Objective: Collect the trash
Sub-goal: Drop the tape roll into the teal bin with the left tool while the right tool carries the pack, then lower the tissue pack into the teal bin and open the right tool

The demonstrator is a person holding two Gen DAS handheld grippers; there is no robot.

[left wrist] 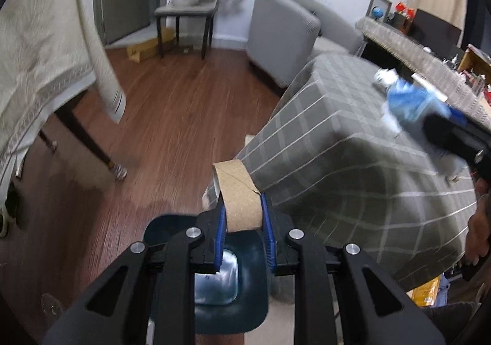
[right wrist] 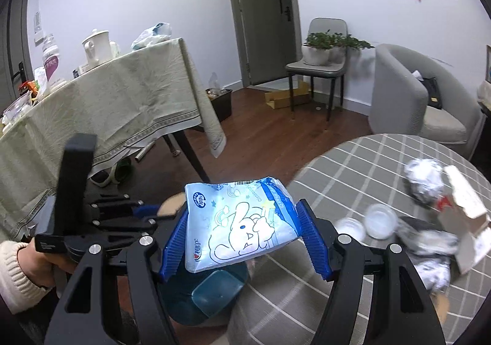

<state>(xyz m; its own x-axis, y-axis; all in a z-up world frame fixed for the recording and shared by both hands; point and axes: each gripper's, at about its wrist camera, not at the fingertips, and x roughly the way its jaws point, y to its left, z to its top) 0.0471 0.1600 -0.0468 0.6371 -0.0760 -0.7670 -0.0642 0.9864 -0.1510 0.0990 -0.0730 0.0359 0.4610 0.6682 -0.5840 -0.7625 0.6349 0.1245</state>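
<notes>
Two pieces of trash hang over the dark bin [right wrist: 211,296]: my left tongs [left wrist: 244,224] pinch a cardboard tube [left wrist: 237,196], my right tongs [right wrist: 242,240] clamp a blue wrapper [right wrist: 242,219]. I'd centre each over the opening before releasing. Beyond, more litter [right wrist: 426,182] waits on the checked worktop [right wrist: 353,167].

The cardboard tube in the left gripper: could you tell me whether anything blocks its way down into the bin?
Nothing visible does. The cardboard tube is clamped above the dark teal bin, whose mouth lies directly below the left gripper.
</notes>
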